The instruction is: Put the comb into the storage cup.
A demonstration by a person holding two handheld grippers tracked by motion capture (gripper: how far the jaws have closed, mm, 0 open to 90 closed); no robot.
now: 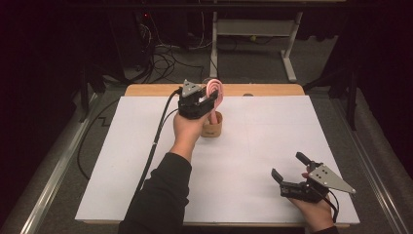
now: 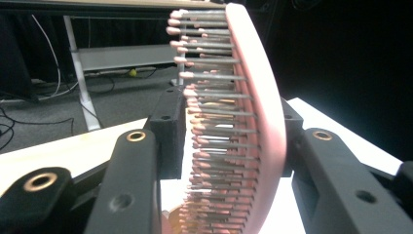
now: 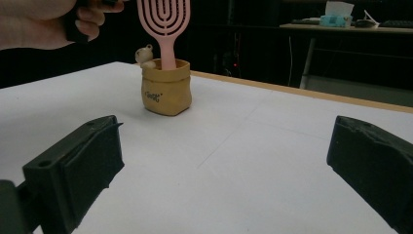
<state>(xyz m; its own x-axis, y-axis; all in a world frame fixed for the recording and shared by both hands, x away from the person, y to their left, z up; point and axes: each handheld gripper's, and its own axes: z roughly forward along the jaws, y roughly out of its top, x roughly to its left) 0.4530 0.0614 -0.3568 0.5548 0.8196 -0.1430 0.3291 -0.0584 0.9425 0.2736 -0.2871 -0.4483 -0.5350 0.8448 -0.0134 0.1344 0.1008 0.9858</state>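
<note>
High view: left gripper (image 1: 208,97) fingers pinch light, rigid pink hairbrush (image 1: 215,92) by its head, handle in pouch (image 1: 212,126); right gripper (image 1: 290,169) fingers wide.

The white rectangular table sheet (image 1: 253,161) glared under overhead light while the room beyond its far edge lay dark. The pink plastic hairbrush (image 2: 253,122) was soft-focused close up, bristles blurred.
</note>
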